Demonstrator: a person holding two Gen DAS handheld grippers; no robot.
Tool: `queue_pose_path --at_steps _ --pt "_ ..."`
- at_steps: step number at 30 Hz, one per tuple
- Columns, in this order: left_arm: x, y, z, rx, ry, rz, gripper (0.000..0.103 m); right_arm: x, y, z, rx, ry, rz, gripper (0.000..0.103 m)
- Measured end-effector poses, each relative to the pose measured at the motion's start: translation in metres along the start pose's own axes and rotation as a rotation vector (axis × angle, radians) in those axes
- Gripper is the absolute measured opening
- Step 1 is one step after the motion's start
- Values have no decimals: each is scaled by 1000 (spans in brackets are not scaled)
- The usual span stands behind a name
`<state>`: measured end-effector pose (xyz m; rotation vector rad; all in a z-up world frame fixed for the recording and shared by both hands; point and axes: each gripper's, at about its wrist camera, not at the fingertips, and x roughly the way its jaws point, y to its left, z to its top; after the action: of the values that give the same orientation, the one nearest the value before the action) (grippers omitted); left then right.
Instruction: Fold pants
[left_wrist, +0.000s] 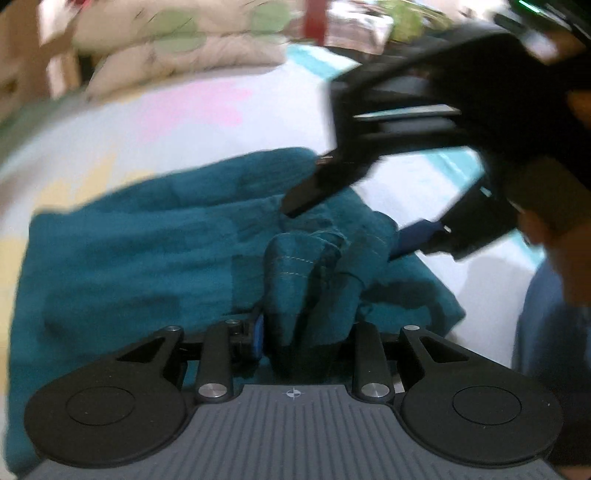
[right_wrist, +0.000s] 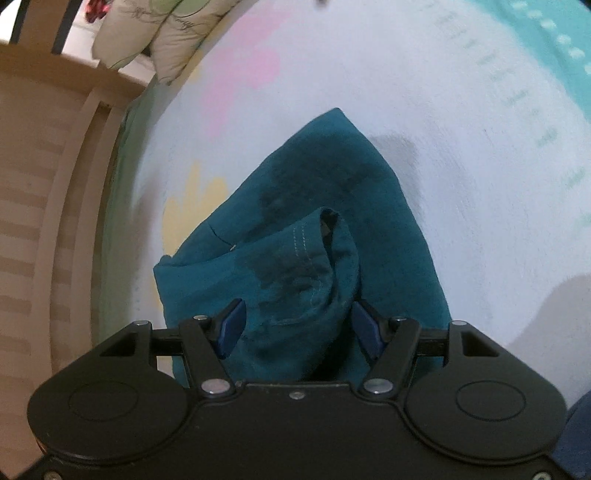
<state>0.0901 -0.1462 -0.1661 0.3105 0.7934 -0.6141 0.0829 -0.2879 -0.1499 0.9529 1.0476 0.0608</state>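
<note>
Pants (left_wrist: 129, 258): teal, partly folded, lying on the bed (left_wrist: 221, 122). Left gripper (left_wrist: 306, 332): clenched on a stitched hem bunch, likely to carry it over for the next fold. Right gripper (right_wrist: 295, 325): fingers (right_wrist: 231, 323) spread, cloth between them but apparently unpinched.

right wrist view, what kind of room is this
Probably a bedroom: the teal fabric pants lie on a pale printed bedsheet, with leaf-patterned cream pillows and a slatted wooden bed frame beside it.
</note>
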Motion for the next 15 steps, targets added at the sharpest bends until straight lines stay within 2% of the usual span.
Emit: queue_pose_path --at_steps 3,5,6,7,8,9,11,15 --pt "-2 -20 -4 134 -14 45 27 5 -1 -2 -4 23 -21 68" --pt "-1 -25 -5 152 -12 54 27 11 -2 -4 -14 49 -22 67" --pt "-1 -24 -5 143 -10 52 27 14 -1 -6 -29 56 -16 63" --pt "-3 -22 -5 127 -8 48 27 15 0 -8 -47 54 -21 55" --pt "-4 -19 -4 113 -6 43 27 16 3 -9 -74 46 -37 41" --pt "-6 -17 -3 101 -6 41 27 15 7 -10 -112 41 -55 36" --pt "-15 -12 -2 86 -23 35 27 8 20 -12 -183 15 -58 28" --pt "-56 -7 -8 92 -119 30 27 -20 51 -13 -352 -77 -48 25"
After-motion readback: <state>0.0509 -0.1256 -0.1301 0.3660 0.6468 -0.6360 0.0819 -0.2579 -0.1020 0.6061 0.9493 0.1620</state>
